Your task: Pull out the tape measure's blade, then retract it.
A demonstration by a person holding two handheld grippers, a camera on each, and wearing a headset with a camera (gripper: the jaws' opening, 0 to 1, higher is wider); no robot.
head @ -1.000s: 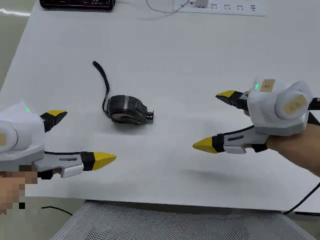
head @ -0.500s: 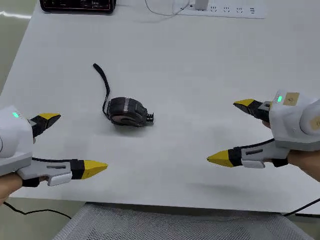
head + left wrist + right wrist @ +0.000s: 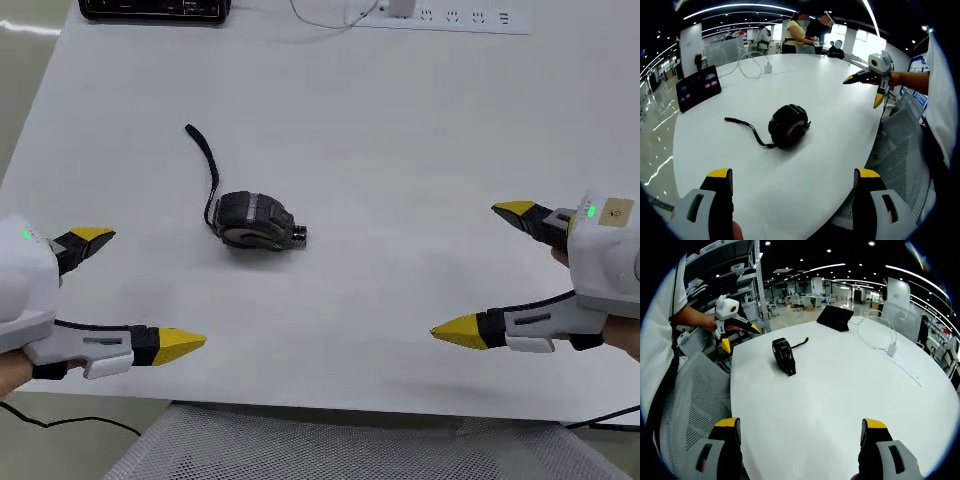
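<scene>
Here, tape measure (image 3: 255,221) lettering too small.

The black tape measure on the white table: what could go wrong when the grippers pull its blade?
The black tape measure lies loose on the smooth white table, so it may slide when a jaw pushes it. Its small blade hook may slip from a pinch. The black wrist strap could catch a jaw.

Hand-held pair: left gripper (image 3: 137,290) and right gripper (image 3: 485,270), well apart and level with each other. Each has its 2 jaws spread wide, yellow tips pointing inward.
</scene>
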